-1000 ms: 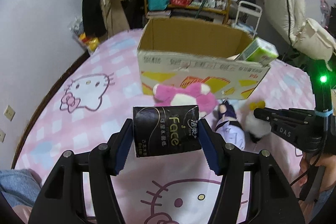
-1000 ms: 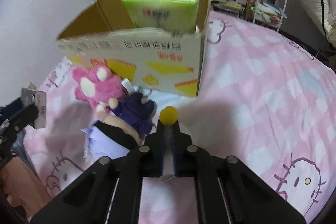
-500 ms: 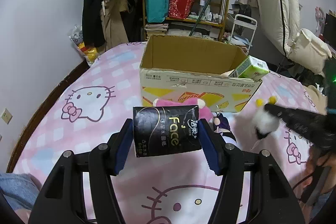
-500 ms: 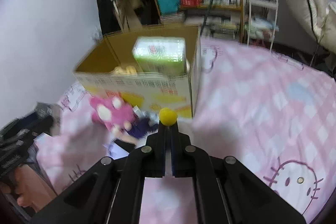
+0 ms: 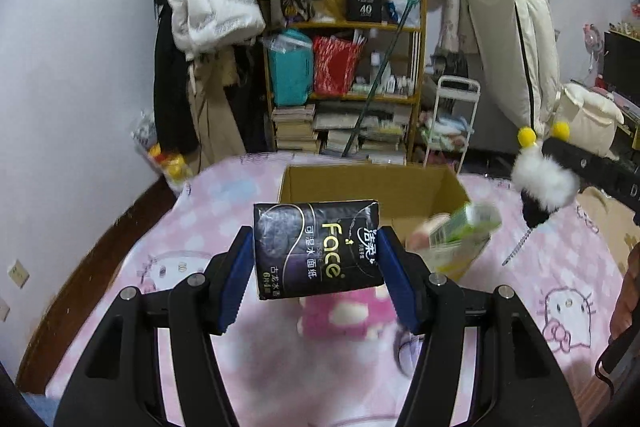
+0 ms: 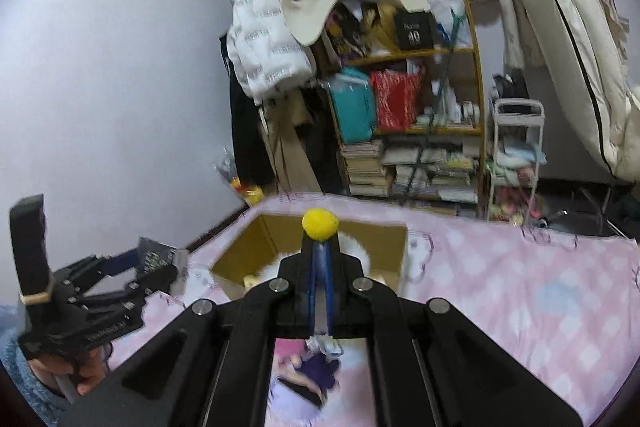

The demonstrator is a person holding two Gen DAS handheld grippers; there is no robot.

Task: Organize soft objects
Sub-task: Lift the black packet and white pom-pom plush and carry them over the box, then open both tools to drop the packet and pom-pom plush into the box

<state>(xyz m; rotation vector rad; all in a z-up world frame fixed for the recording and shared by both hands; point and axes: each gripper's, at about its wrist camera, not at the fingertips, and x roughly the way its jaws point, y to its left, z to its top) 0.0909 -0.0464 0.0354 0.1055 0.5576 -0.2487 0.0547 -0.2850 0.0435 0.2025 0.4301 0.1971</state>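
My left gripper (image 5: pixel 316 255) is shut on a black tissue pack (image 5: pixel 318 247) and holds it high above the bed, in front of the open cardboard box (image 5: pixel 372 187). A green tissue pack (image 5: pixel 466 223) leans at the box's right front corner. My right gripper (image 6: pixel 320 247) is shut on a white fluffy toy with yellow pom-poms (image 5: pixel 544 175), held up to the right of the box; its pom-pom (image 6: pixel 320 223) shows above the fingers. A pink plush (image 5: pixel 344 315) and a purple doll (image 6: pixel 316 371) lie on the bed below.
The pink Hello Kitty bedspread (image 5: pixel 560 287) covers the bed. A cluttered shelf (image 5: pixel 348 79), hanging coats (image 5: pixel 212 11) and a white cart (image 5: pixel 452 119) stand beyond the bed. A wall (image 5: pixel 80 67) runs along the left.
Both grippers have risen well above the bed with their loads. The box now looks lower and farther. The right gripper has lifted the white toy up beside the box.
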